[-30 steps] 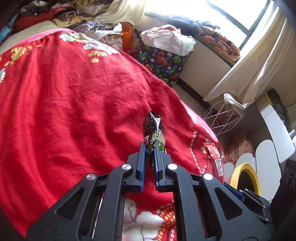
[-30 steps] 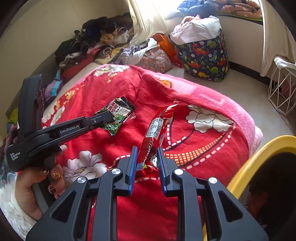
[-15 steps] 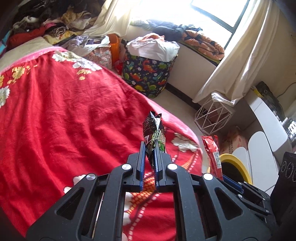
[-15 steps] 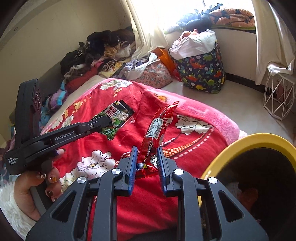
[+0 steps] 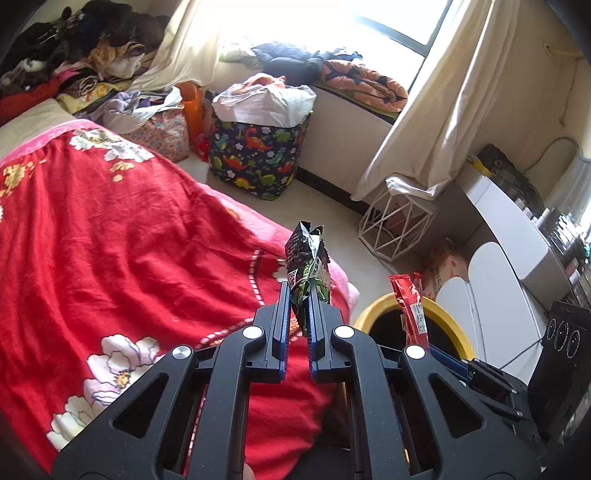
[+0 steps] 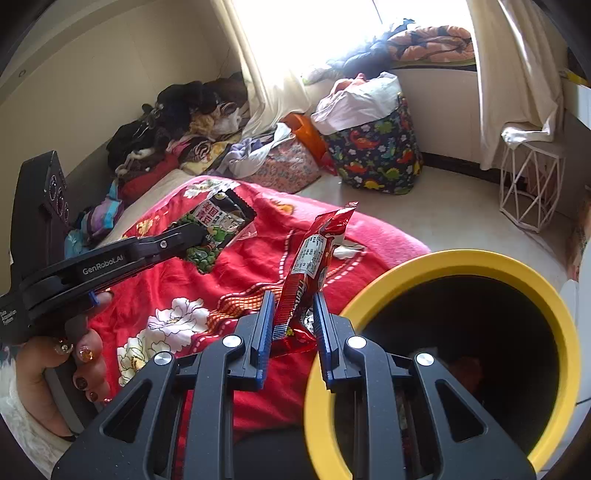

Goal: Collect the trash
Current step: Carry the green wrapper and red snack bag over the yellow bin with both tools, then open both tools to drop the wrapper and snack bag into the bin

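Two crinkled wrappers, one dark green (image 5: 306, 266) clamped in the left gripper (image 5: 297, 295), one red (image 6: 314, 258) clamped in the right gripper (image 6: 293, 314), beside one yellow-rimmed bin (image 6: 554, 306).

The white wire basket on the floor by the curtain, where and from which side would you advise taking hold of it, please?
Grip one thin rod of the top rim of the white wire basket, coming from above on the side away from the curtain. The open frame gives hand-held gripper fingers room around a rod, whereas cloth drapes over the far rim, likely fouling a grasp there.

Sunlit window (image 5: 325, 22), cream curtains (image 5: 454, 92), pale floor (image 5: 325, 218).
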A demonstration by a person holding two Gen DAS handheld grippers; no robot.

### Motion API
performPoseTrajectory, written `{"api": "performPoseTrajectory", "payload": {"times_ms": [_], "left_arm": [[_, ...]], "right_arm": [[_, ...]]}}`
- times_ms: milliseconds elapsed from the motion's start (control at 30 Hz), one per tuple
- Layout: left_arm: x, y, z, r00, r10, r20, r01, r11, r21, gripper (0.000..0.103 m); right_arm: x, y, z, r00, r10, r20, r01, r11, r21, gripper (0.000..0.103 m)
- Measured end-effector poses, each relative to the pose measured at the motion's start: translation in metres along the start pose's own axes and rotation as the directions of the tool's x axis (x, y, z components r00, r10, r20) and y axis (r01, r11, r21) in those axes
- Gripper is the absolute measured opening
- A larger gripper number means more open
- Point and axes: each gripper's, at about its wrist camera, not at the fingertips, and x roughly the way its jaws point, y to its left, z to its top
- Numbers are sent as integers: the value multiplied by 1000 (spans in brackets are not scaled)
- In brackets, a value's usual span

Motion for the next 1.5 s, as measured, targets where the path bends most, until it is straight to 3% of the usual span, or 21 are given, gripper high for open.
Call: {"api": "performPoseTrajectory", "payload": {"times_ms": [733, 1500], "left_arm": [[6, -71, -24, 993, -109, -50, 115, 985, 131, 4], [26, -141, -67, 968, -184, -172, 230, 924, 304, 4]], "right_arm": [[-54, -71, -21, 990, -129, 59, 118, 980, 159, 21], [-79, -127, -43, 974, -223, 47, 198, 931, 306, 24]]}}
